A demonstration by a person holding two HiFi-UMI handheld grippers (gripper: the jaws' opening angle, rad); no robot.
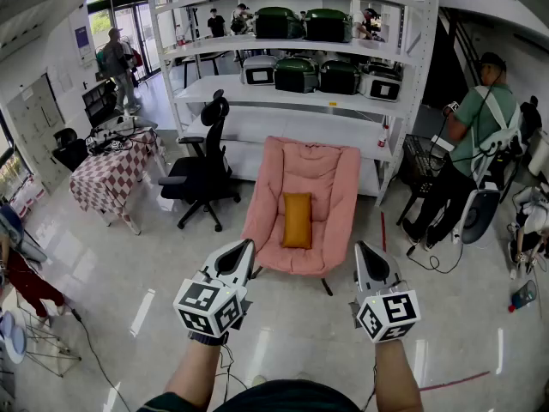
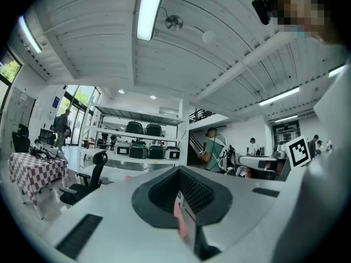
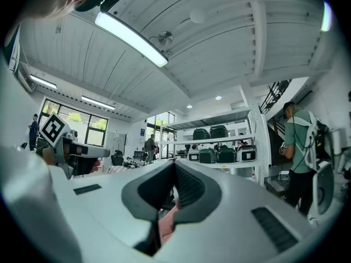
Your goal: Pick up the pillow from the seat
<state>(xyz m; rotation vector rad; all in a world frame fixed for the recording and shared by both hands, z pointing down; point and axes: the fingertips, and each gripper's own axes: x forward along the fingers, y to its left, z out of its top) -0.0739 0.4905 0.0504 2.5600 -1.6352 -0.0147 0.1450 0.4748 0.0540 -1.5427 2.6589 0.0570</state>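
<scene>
My head camera looks forward and steeply down from above, with the pink chair (image 1: 330,187) well ahead. Each gripper camera sits close behind my jaws, facing forward and tilted up. All three views share the white shelves (image 1: 292,123).

My left hand-held gripper (image 1: 247,249) and right hand-held gripper (image 1: 362,251) are pale grey, pointed shells with black inlays. Inside the jaws sit black ribbed pads (image 2: 192,188). Each one carries a white cube (image 1: 212,305) printed with black square markers. A thin black cable (image 1: 226,360) trails below. I wear a dark top (image 1: 257,397).
</scene>
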